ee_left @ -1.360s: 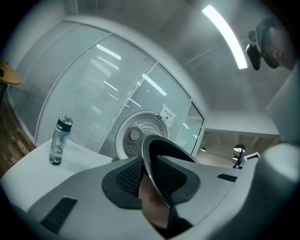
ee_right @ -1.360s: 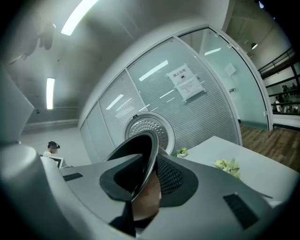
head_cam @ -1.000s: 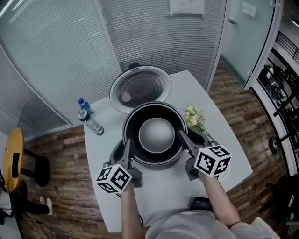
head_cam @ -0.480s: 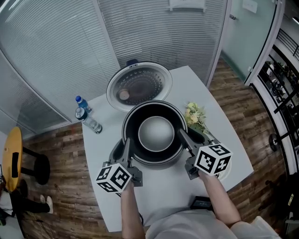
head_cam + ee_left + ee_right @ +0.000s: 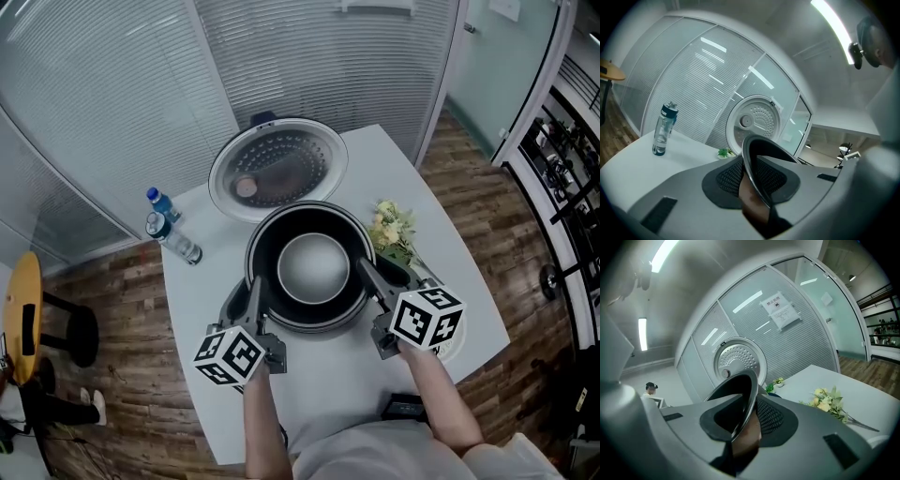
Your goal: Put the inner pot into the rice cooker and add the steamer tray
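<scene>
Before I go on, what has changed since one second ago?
The pot, clamped at its rim by the left gripper and the right gripper, seems to have sunk a little. In the head view the lid and the bottle slid up and left behind it. Nothing was taken or let go. Both grips and the flowers stay as they were.

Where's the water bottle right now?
In the head view, the water bottle stands near the white table's left edge, just left of the rice cooker's open lid.
</scene>
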{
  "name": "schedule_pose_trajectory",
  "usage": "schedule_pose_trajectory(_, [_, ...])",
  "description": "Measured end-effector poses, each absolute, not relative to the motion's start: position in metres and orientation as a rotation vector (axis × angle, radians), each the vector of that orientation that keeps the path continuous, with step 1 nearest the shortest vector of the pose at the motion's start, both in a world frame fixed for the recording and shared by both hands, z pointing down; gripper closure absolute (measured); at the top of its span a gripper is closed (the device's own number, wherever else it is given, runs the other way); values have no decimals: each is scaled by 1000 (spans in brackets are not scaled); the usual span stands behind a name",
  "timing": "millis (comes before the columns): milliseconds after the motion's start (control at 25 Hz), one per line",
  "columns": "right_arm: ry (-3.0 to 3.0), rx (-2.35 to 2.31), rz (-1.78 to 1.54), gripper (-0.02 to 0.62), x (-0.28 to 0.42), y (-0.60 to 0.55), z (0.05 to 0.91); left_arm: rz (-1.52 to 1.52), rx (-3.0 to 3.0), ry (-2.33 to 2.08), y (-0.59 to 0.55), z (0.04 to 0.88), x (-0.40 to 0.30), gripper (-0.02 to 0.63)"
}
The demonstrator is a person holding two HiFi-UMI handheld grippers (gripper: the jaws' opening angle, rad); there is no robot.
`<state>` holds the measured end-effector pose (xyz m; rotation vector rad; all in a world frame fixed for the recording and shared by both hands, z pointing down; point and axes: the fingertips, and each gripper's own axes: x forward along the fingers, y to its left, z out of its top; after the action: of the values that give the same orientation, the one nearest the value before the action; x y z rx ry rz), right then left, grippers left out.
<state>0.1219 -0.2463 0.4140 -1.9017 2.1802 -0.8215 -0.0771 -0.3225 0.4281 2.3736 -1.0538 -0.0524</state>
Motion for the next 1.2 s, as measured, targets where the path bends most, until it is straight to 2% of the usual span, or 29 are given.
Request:
schedule_pose_trajectory(640, [2200, -1909, -900, 494, 125, -258, 441, 35, 2360, -1051, -333, 454, -72, 515])
schedule_pose_trajectory(1200, [2247, -1950, -915, 488, 124, -267, 453, 238, 2427, -1103, -341, 471, -70, 503])
